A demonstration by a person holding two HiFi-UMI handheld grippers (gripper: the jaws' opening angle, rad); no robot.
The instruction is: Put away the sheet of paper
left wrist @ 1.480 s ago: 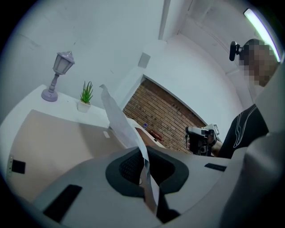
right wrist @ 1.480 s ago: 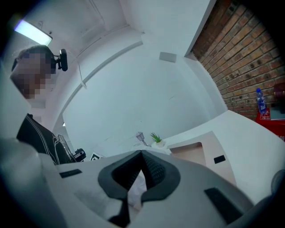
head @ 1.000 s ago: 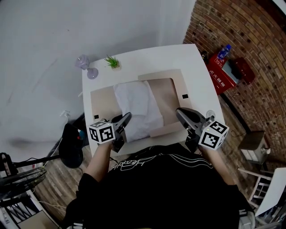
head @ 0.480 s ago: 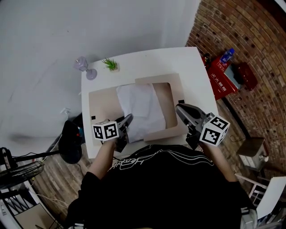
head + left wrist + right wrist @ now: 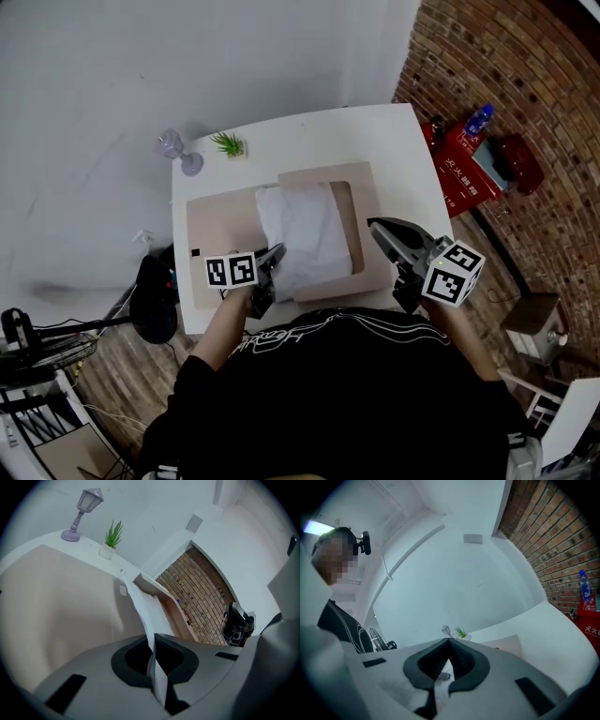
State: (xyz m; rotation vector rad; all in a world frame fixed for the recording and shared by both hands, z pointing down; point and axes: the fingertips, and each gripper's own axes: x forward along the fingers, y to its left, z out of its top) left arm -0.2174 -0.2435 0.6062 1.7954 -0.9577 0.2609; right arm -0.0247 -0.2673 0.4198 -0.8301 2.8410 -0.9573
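Left gripper (image 5: 153, 641): clenched on the near edge of the sheet of paper (image 5: 309, 230), draped limp across the open tan folder (image 5: 220, 225) on the table (image 5: 375, 131); right gripper (image 5: 448, 641): closed on nothing. Looked light, floppy and easily creased, so best gripped at an edge, not mid-sheet.

White surface (image 5: 375, 131) set against a plain white wall (image 5: 187, 66) ahead of me, with a red-brick wall (image 5: 506, 75) meeting it on my right. A small lilac lamp (image 5: 176, 150) and a potted green plant (image 5: 228, 144) sit near the surface's far edge. Wood-plank floor (image 5: 103, 384) runs along my left, where a black fan (image 5: 37, 347) stands. At the foot of the brick lie a red case (image 5: 461, 159), a blue bottle (image 5: 477, 119) just beside it, and a dark red bag (image 5: 514, 155). A bright strip light (image 5: 316, 527) glows overhead.
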